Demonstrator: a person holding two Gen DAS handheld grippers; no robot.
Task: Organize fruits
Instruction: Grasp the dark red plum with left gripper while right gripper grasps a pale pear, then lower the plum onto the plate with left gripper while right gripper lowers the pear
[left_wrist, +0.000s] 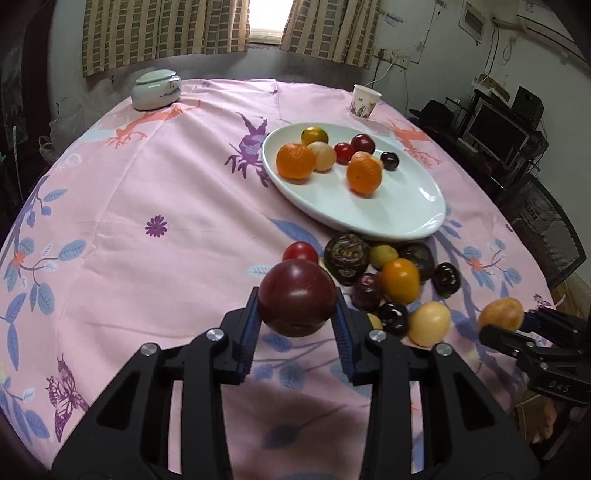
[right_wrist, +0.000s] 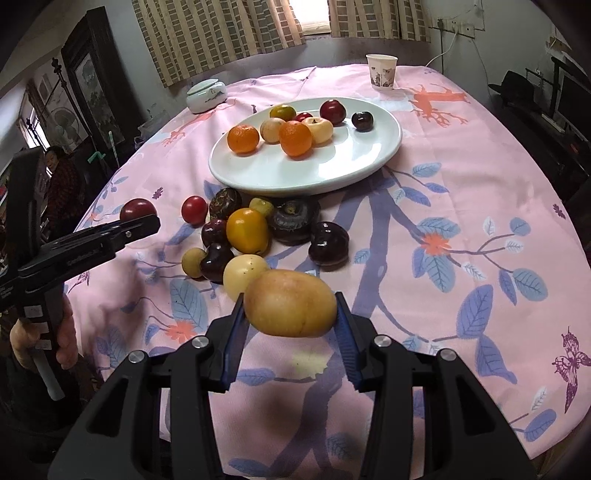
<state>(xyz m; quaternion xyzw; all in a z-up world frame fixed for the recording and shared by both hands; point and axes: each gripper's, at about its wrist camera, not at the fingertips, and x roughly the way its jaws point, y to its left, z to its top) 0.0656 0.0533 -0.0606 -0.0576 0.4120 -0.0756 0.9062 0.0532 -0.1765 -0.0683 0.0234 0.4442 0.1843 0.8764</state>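
A dark red plum (left_wrist: 297, 297) is clamped between the two fingers of the left tongs (left_wrist: 297, 325), lifted above the surface (left_wrist: 147, 184), which is draped in a pink floral cloth. A tan, oval fruit (right_wrist: 291, 308) is gripped the same way in the right tongs (right_wrist: 291, 328), also raised off the cloth. Just beyond both lies a loose heap of fruit (right_wrist: 258, 232): dark purple, yellow-orange, pale and red pieces, some touching. Farther back sits a white oval plate (left_wrist: 402, 218) holding two oranges (left_wrist: 295, 161) and several smaller fruits. A paper cup (left_wrist: 365, 100) and a lidded ceramic jar (left_wrist: 156, 89) stand near the far edge.
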